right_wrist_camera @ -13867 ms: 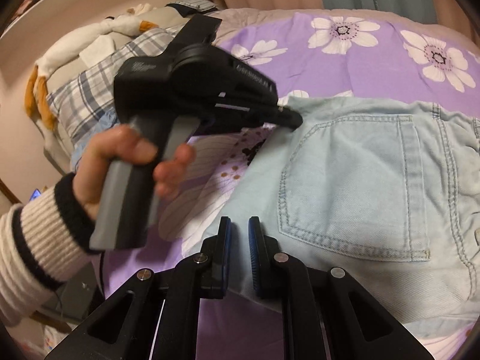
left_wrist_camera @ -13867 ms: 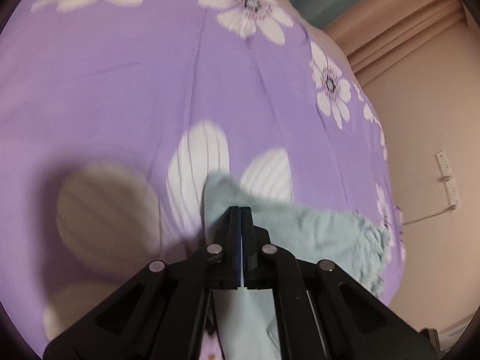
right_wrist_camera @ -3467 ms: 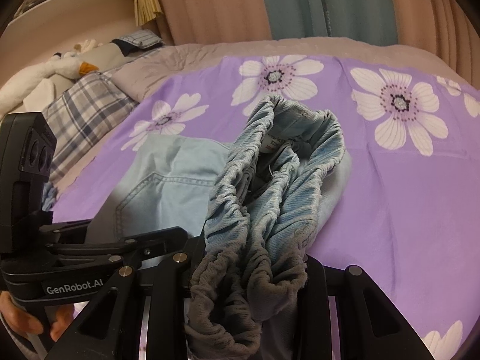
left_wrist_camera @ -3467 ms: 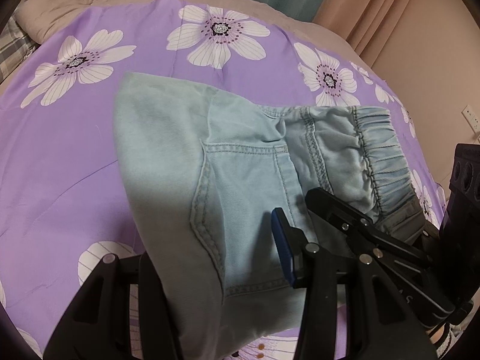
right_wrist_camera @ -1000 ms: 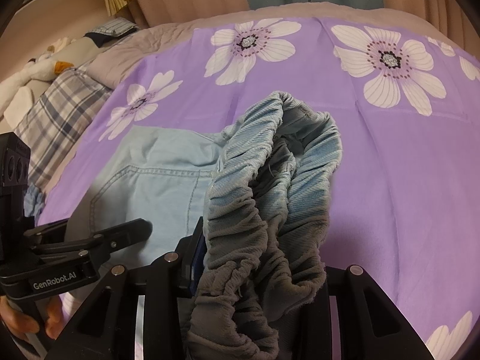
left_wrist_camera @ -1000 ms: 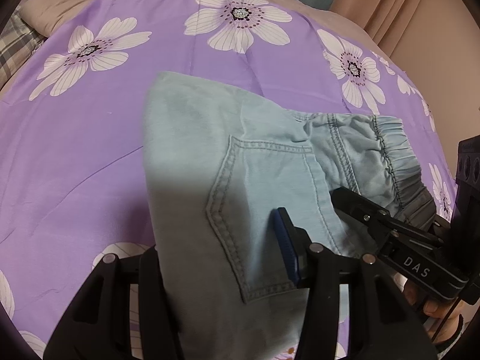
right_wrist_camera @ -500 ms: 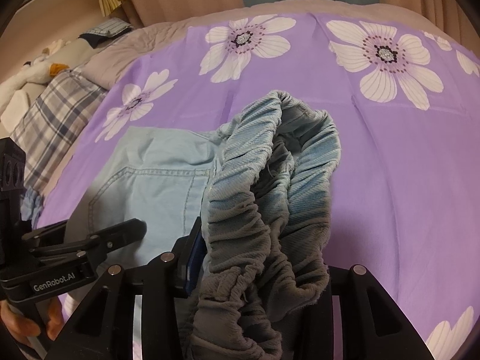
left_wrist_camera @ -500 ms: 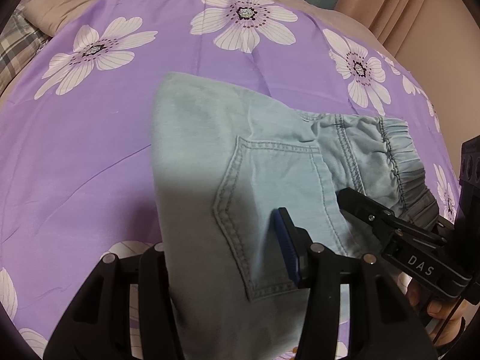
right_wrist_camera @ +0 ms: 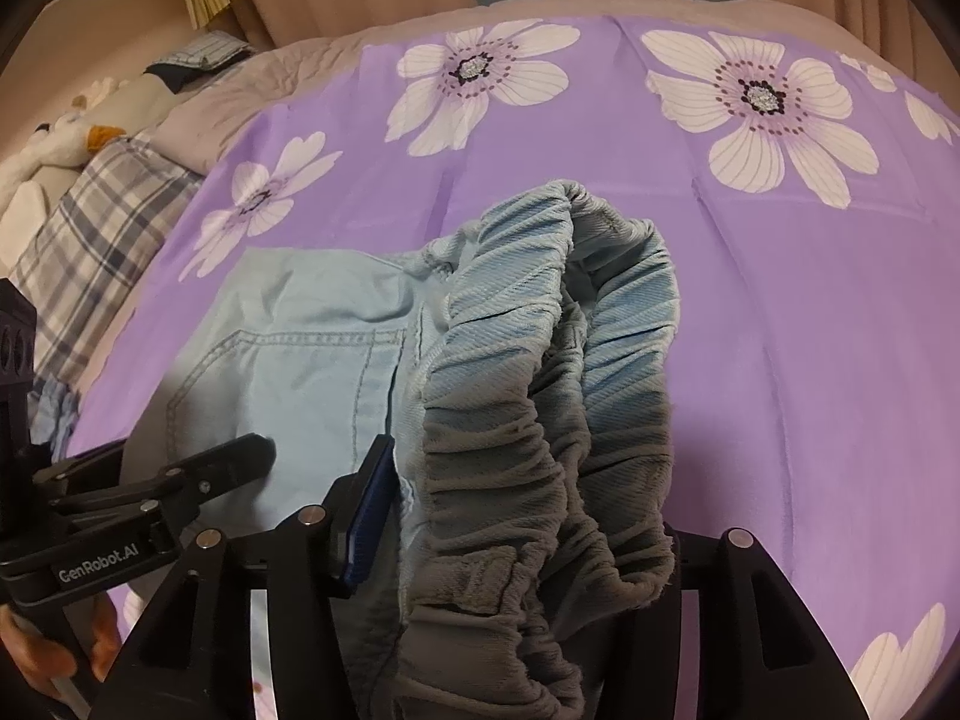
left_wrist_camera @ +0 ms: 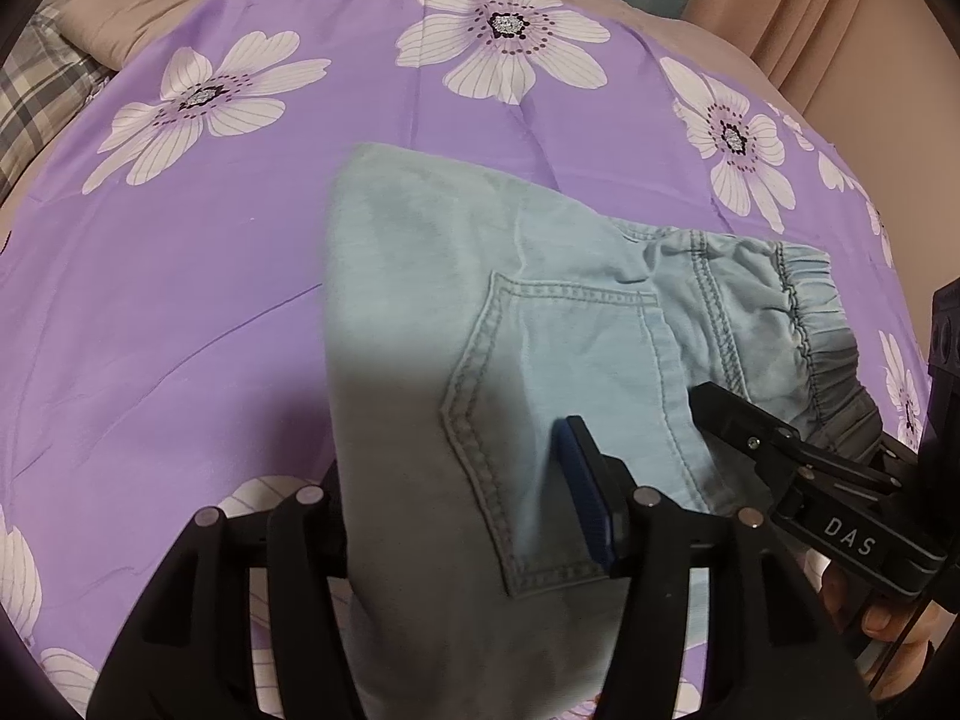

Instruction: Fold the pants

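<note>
Clearly "DAS" (right gripper (left_wrist_camera: 708, 402)), "GenRobot.AI" opposite.

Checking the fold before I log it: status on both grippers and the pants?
Left gripper opening, pocket panel between its jaws. Right gripper opening, elastic waistband bunched between its jaws. Light-blue denim pants folded on the purple floral bedspread. Nothing in the way.

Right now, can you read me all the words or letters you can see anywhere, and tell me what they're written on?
"DAS" – white letters on the black side of the right gripper, seen from the left camera.
"GenRobot.AI" – white letters on the black side of the left gripper, seen from the right camera.
No readable words show on the pants or the flowered bedspread.
</note>
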Motion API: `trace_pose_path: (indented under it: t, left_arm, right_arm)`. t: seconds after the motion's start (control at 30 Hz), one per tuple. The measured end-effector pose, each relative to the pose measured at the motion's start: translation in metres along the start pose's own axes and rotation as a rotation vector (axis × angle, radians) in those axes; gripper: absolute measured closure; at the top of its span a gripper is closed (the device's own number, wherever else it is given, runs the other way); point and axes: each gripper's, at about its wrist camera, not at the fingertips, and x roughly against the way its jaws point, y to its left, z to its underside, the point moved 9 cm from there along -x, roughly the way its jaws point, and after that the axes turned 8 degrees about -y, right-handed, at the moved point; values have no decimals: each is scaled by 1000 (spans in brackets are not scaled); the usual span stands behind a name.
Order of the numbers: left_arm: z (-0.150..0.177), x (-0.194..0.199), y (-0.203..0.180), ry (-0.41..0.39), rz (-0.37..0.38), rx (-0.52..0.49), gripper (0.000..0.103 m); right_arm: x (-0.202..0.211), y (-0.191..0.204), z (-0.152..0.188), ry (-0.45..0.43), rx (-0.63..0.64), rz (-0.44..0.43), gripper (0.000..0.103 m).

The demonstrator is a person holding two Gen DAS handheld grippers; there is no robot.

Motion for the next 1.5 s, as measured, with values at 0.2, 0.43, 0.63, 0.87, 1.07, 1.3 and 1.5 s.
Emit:
trace_pose_path:
  t: [0.2, 0.43, 0.63, 0.87, 1.07, 1.3, 1.5]
  left_arm:
    - [1, 1, 4, 2, -24, 3, 39]
    - [4, 4, 13, 3, -63, 13, 27]
    - [17, 11, 17, 18, -66, 35, 21]
    - [37, 26, 15, 16, -67, 29, 19]
    - [56, 45, 13, 20, -77, 28, 19]
    - [61, 78, 5, -11, -100, -2, 20]
    - [61, 117, -4, -52, -134, -28, 14]
  right_arm:
    - [0, -1, 1, 0, 1, 23, 45]
    - [2, -9, 2, -1, -18, 48, 35]
    - [10, -15, 6, 1, -43, 56, 31]
    - [29, -14, 22, 12, -11, 43, 30]
    - [47, -17, 30, -1, -42, 43, 29]
    - [76, -10, 41, -3, 18, 84, 29]
    - [117, 7, 40, -54, 57, 65, 29]
